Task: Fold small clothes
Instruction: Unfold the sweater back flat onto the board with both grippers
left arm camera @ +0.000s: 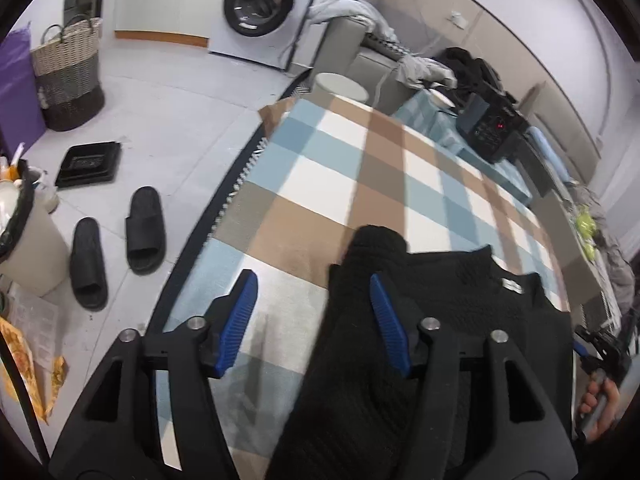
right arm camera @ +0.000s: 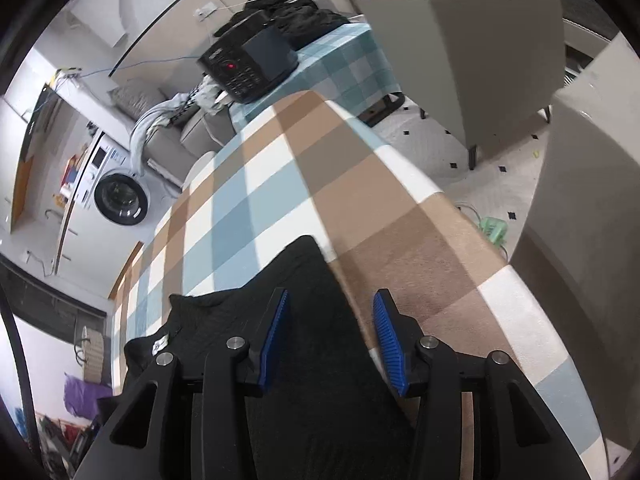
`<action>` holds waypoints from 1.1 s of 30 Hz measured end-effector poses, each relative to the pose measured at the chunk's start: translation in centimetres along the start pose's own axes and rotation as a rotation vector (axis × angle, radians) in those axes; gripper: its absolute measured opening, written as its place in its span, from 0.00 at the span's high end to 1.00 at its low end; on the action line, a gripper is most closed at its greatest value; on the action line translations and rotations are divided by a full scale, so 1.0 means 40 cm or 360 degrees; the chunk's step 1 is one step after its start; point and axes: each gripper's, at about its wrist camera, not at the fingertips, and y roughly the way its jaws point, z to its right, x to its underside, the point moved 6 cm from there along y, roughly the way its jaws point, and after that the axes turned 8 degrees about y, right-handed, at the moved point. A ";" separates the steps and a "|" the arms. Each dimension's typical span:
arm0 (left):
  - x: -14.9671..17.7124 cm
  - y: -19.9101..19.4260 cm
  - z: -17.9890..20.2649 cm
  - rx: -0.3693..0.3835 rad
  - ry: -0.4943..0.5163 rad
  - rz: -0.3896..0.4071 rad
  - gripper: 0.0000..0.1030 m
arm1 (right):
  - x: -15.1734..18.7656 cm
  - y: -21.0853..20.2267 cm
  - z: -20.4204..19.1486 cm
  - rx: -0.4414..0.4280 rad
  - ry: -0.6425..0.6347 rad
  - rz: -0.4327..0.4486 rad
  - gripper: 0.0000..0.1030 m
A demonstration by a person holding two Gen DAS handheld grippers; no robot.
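**Black garment flat on the checked worktop**

A black knitted garment (left arm camera: 420,320) is seen spread in the lower middle of the left wrist frame, on a worktop (left arm camera: 340,168) covered in blue, tan and white checks. The left claw (left arm camera: 312,312) is held spread, its right pad over the folded sleeve, nothing pinched. In the right wrist frame the right claw (right arm camera: 330,336) is likewise held apart above the garment's edge, with no cloth gripped. A washing machine (left arm camera: 260,4) is seen at the upper middle.
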 end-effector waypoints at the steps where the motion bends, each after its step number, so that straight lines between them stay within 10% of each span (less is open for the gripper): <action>1: 0.001 -0.005 0.006 0.0002 0.0022 0.0006 0.41 | 0.001 0.007 -0.002 -0.0030 0.0007 -0.0022 0.57; 7: 0.022 0.050 0.057 -0.0011 0.0165 -0.0088 0.34 | 0.011 0.036 -0.038 -0.0067 -0.0041 -0.0052 0.57; 11: 0.021 0.077 0.067 0.0029 0.0172 -0.0065 0.82 | 0.013 0.027 -0.070 -0.0064 -0.0180 0.0019 0.81; 17: 0.000 0.049 0.050 0.0073 0.0100 0.0051 0.94 | -0.003 -0.028 -0.097 -0.0162 -0.0250 0.0167 0.93; 28: -0.032 0.090 0.038 -0.0009 0.0061 0.0024 0.93 | -0.037 0.011 -0.118 -0.0058 -0.0236 0.0231 0.93; 33: -0.012 0.076 0.017 -0.0129 0.0035 -0.0044 0.53 | -0.021 0.015 -0.094 -0.0010 -0.0192 0.0119 0.77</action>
